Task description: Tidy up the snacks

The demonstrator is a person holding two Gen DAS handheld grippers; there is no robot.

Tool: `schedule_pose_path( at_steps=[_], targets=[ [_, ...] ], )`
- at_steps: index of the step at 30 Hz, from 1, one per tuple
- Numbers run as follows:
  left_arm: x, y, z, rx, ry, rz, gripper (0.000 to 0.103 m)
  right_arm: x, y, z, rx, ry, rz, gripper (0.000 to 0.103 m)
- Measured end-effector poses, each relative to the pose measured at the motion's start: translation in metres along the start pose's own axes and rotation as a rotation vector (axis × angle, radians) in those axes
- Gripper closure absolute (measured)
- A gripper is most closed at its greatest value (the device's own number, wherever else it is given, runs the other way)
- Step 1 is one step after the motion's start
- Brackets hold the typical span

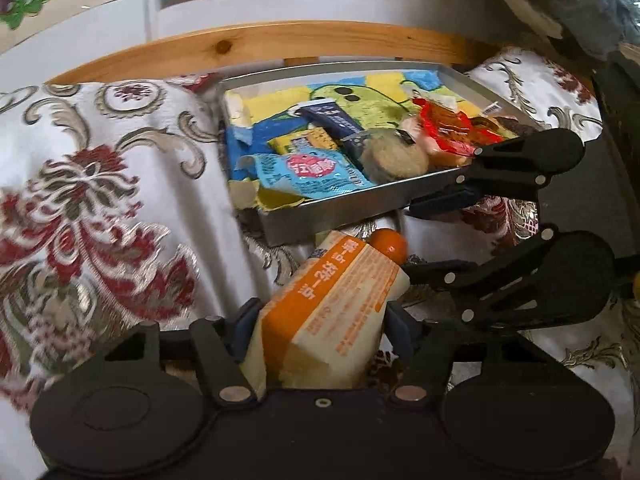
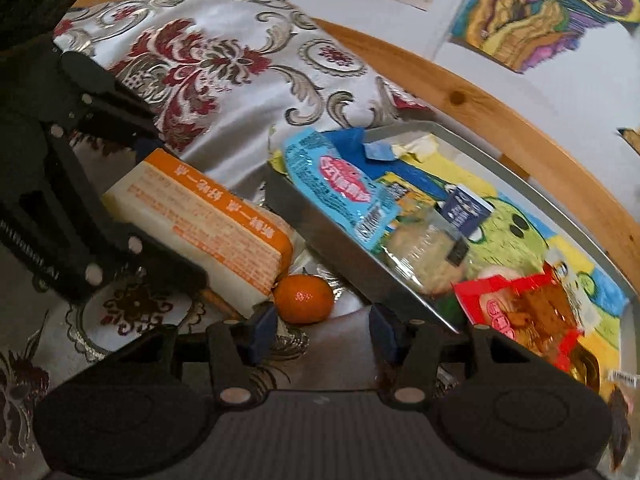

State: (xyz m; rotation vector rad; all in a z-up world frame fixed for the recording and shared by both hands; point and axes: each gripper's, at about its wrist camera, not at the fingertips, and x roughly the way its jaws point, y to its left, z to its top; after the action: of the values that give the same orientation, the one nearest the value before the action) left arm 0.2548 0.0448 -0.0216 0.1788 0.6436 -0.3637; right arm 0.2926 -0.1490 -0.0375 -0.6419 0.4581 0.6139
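Note:
An orange-and-cream snack packet (image 1: 332,304) lies tilted on the floral cloth, and my left gripper (image 1: 320,328) is shut on its near end, blue pads against both sides. From the right wrist view the same packet (image 2: 200,216) sits between the left gripper's black fingers (image 2: 172,268). A tangerine (image 2: 304,298) rests at the packet's far end, just ahead of my right gripper (image 2: 322,332), which stands open and empty. Beyond is a metal tray (image 1: 340,208) holding a light blue packet (image 1: 308,172), a red packet (image 1: 448,128), a dark tube (image 1: 332,116) and a wrapped round cake (image 1: 396,156).
A white cloth with a red floral pattern (image 1: 100,200) covers the surface and bunches up left of the tray. A wooden rail (image 1: 280,40) runs behind, with coloured drawings (image 2: 540,12) on the wall. The tray's near wall (image 2: 328,236) stands close to the right gripper's right finger.

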Motion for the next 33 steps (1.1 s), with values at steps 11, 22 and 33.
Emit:
schedule_pose_path(
  at_steps=[11, 22, 33],
  targets=[
    [-0.011, -0.01, -0.007, -0.046, 0.009, 0.099, 0.039, 0.0, 0.009, -0.001, -0.018, 0.002, 0.013, 0.046],
    [-0.007, -0.008, -0.007, -0.063, 0.02, 0.081, 0.04, 0.018, 0.014, 0.001, -0.074, 0.012, 0.053, 0.065],
    [-0.027, -0.012, -0.017, -0.213, 0.024, 0.057, 0.046, -0.02, 0.034, -0.009, -0.009, 0.0, -0.047, 0.066]
  ],
)
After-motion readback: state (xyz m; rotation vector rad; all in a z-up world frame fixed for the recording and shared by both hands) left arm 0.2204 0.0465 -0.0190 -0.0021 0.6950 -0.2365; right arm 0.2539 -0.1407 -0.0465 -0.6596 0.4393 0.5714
